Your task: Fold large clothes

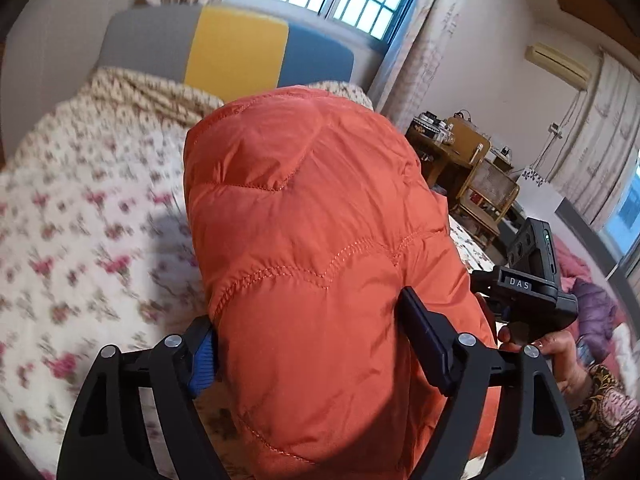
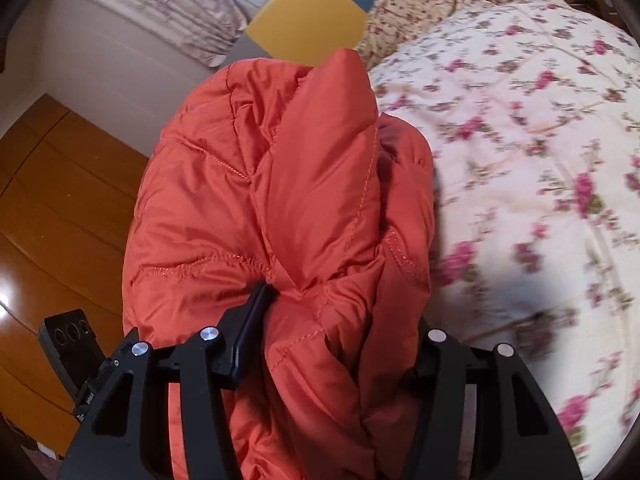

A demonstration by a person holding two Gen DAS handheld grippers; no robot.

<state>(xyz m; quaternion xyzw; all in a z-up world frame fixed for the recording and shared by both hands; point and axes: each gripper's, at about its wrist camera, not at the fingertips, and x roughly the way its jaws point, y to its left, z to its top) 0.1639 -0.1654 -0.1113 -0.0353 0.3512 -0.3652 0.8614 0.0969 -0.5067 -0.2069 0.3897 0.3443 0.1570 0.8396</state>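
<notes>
The orange jacket [image 1: 320, 240] is quilted synthetic cloth with a faint sheen and raised stitched seams. Both the left gripper [image 1: 312, 344] and right gripper [image 2: 340, 340] are matt black plastic with shiny metal rivets. The bedspread [image 2: 520, 160] is soft floral cotton; the floor [image 2: 60, 200] is glossy wood.

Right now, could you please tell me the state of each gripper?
Left gripper: closed on a thick bunch of the orange jacket.
Right gripper: also closed on the orange jacket, held above the floral bed.
</notes>
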